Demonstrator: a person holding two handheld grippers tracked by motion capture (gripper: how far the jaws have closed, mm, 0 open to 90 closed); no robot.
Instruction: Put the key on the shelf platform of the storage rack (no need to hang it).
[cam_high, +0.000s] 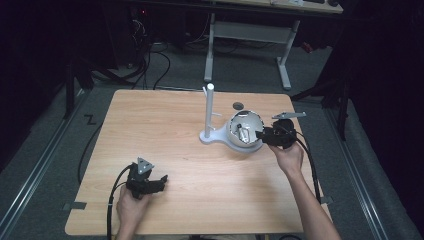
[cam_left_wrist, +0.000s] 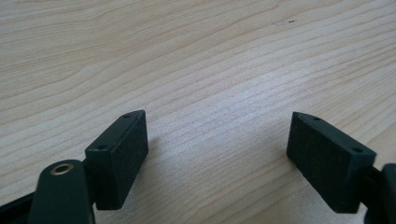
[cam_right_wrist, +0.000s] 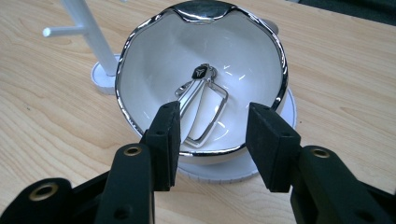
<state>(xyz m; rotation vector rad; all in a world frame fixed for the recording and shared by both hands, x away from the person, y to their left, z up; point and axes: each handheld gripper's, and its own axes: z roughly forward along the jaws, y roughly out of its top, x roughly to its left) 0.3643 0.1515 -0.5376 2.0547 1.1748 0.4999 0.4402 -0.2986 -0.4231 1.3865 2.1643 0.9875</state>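
My right gripper (cam_right_wrist: 212, 140) hung at the silver-rimmed bowl's (cam_right_wrist: 140, 51) near rim, jaws released over the keychain (cam_right_wrist: 203, 105); left gripper (cam_left_wrist: 217, 154) sat released too.

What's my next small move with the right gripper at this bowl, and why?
Probably ease the right gripper forward and down into the white bowl. Its jaws stand open at the near rim with nothing between them, and the silver wire earrings lie on the bowl's floor just beyond.

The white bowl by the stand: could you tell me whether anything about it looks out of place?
Nothing looks spilled or damaged. The white bowl sits upright on the stand's base, metal rings lying loose inside; the right gripper is open at its rim.
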